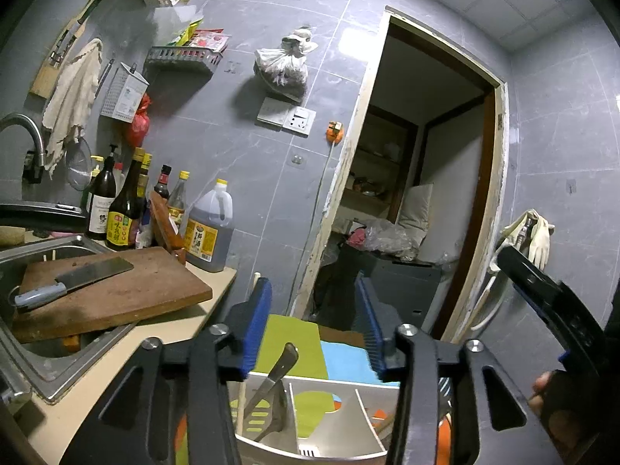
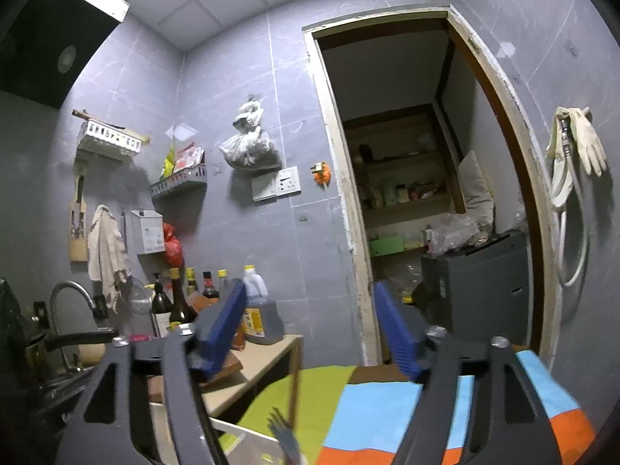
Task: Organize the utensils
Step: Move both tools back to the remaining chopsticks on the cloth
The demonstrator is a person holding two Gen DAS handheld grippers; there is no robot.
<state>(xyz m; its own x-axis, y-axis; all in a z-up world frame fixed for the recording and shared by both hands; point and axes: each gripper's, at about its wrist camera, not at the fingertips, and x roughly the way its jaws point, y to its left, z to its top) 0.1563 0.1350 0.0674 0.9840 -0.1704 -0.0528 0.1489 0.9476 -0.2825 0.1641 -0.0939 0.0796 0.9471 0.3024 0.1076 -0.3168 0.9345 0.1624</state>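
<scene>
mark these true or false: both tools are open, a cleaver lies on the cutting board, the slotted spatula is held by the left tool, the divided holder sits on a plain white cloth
1. Both tools are open: true; left tool and right tool grip nothing.
2. A cleaver lies on the cutting board: true.
3. The slotted spatula is held by the left tool: false; it stands in the divided holder.
4. The holder sits on a plain white cloth: false; the cloth is green, blue, orange and brown.
</scene>
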